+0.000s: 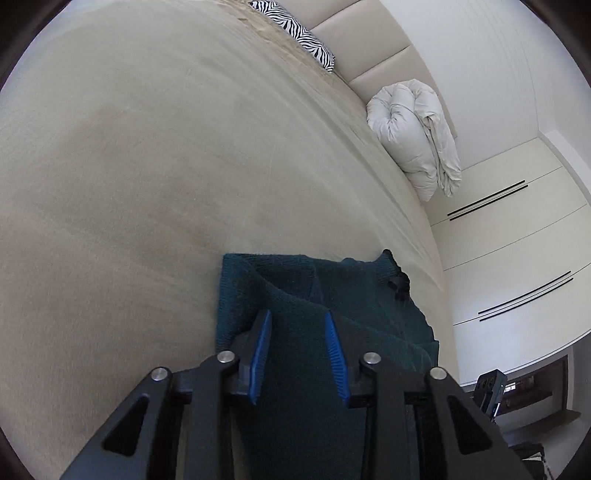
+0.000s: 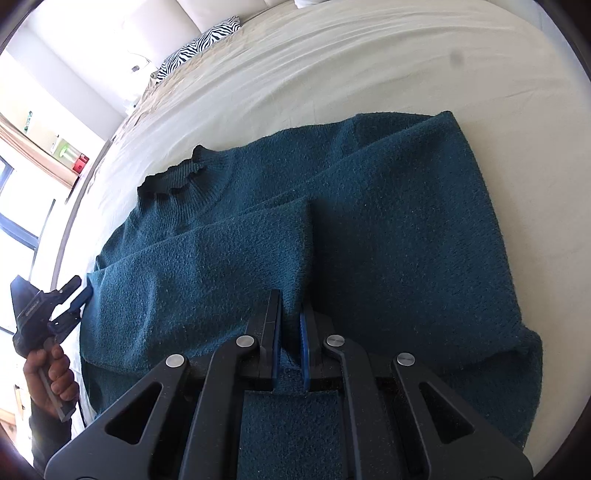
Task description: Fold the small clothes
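Left wrist view
Garment: dark teal knit sweater (image 1: 295, 325) lies on the bed (image 1: 147, 166), close to the bed's right edge as this camera sees it; a sleeve is already laid across the body.
Left gripper (image 1: 298, 350): released, blue pads well apart with knit showing between them; it hovers over the fabric, holding nothing.
Surroundings: zebra-print pillow (image 1: 295, 33) and a rolled white duvet (image 1: 417, 136) sit at the far headboard end, well apart from the work.

Right wrist view
Garment: sweater (image 2: 369, 221) spread across the sheet, ribbed collar (image 2: 173, 177) toward the left, both sleeves folded in over the chest.
Right gripper (image 2: 290, 339): clenched on a pinch of the knit near the hem side, jaws almost closed with fabric bunched between the pads.
Left gripper, seen from here (image 2: 70, 299): at the sweater's left edge, just beside the cloth, jaws apart; the hand (image 2: 51, 376) grips its handle.

Step in hand (judgement): likely lifting the hem to fold it toward the collar.
To do it well: left side needs a matching pinch at the same level before any lift, else the fold skews.
Handling: thick knit sags and stretches; raise both corners together, low and slow.
Risk: sleeves sliding out of place if the bottom is dragged rather than lifted.
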The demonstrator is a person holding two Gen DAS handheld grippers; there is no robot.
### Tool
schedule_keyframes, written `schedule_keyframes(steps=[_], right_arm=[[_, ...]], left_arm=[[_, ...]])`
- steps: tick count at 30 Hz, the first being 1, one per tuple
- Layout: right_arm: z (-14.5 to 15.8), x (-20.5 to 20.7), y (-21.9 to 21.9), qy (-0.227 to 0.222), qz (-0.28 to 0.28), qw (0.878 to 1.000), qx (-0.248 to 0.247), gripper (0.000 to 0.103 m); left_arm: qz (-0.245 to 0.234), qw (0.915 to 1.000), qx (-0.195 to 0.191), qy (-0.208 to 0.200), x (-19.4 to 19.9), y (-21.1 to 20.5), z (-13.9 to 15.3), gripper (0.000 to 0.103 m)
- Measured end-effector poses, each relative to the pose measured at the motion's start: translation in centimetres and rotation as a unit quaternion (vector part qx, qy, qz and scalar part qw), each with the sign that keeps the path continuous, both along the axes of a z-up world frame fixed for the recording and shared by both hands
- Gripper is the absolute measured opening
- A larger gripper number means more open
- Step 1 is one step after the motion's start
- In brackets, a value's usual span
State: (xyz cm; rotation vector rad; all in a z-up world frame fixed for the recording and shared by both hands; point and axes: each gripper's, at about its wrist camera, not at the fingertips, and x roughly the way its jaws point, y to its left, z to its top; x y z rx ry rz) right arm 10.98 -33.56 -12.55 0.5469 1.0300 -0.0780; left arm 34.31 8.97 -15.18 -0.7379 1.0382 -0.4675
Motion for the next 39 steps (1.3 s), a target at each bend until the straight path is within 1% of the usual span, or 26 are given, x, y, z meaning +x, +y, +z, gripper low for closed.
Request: schedule_keyframes(steps=[1,3,4,8,9,10,12,15,19,22,24,27,29,31,33,35,36,37,39], right_arm=[[-0.1,0.0,-0.1,-0.001,-0.001,1.0,0.005,0.007],[-0.3,-0.1,-0.3,-0.003,-0.003,1.0,0.016,0.007],[-0.3,-0.1,-0.4,-0.004,-0.004,1.0,0.019,0.007],[-0.3,-0.1,-0.3,-0.005,-0.006,1.0,0.017,0.007],[-0.3,-0.1,-0.3,-0.004,-0.007,1.0,0.016,0.007],[-0.3,-0.1,-0.2,-0.003,-0.008,1.0,0.016,0.007],[-0.3,-0.1,-0.3,-0.003,-0.01,1.0,0.018,0.007],[-0.4,-0.2,-0.6,-0.003,-0.011,1.0,0.025,0.007],[-0.5,-0.2,-0.8,-0.005,-0.014,0.999,0.029,0.007],[-0.5,-0.3,-0.7,-0.007,-0.015,1.0,0.026,0.007],[-0.5,-0.3,-0.6,-0.008,-0.017,0.999,0.026,0.007],[-0.1,-0.6,-0.6,-0.007,-0.021,0.999,0.026,0.007],[0.4,-0.8,-0.2,-0.007,-0.019,1.0,0.013,0.007],[0.5,-0.8,0.2,-0.007,-0.017,1.0,0.001,0.008],[0.1,-0.6,0.3,-0.005,-0.016,1.0,0.001,0.009],[0.3,-0.5,0.1,-0.002,-0.013,1.0,0.006,0.009],[0.6,-0.8,-0.1,0.002,-0.022,1.0,0.013,0.011],[1.1,-1.4,-0.4,0.003,-0.034,0.999,0.018,0.012],[2.5,-3.3,-0.7,-0.015,-0.048,0.999,0.02,0.014]], left_arm=[[0.001,0.9999,-0.012,0.007,0.3,0.4,-0.6,0.011],[0.0,0.9988,-0.047,0.016,0.3,1.3,-1.4,0.008],[-0.004,0.9984,-0.055,0.013,0.1,1.5,-1.5,0.008],[-0.022,0.9987,-0.046,0.0,-1.8,1.4,-1.1,0.009],[-0.024,0.9985,-0.048,-0.002,-2.3,1.3,-0.9,0.011],[-0.028,0.9982,-0.053,-0.007,-2.9,1.3,-0.8,0.017],[-0.032,0.9975,-0.062,-0.016,-4.2,1.6,-0.4,0.023],[-0.032,0.9968,-0.07,-0.023,-6.5,2.2,-0.2,0.026],[-0.036,0.9961,-0.075,-0.029,-9.2,2.9,-0.2,0.027],[-0.048,0.996,-0.07,-0.029,-10.9,2.6,0.0,0.027],[-0.06,0.9965,-0.047,-0.035,-12.1,2.1,0.2,0.027],[-0.082,0.9958,-0.001,-0.042,-13.7,1.2,0.4,0.028],[-0.084,0.9952,0.013,-0.048,-14.6,1.2,0.6,0.033],[-0.078,0.9955,0.017,-0.051,-15.5,1.5,1.0,0.043],[-0.069,0.9959,0.025,-0.054,-16.3,1.7,1.4,0.05],[-0.058,0.9959,0.042,-0.056,-17.8,1.9,2.0,0.061],[-0.052,0.9957,0.053,-0.055,-18.7,2.1,2.3,0.071],[-0.048,0.9954,0.062,-0.056,-19.8,2.3,2.5,0.076],[-0.045,0.9946,0.077,-0.052,-22.2,2.6,2.7,0.079]])
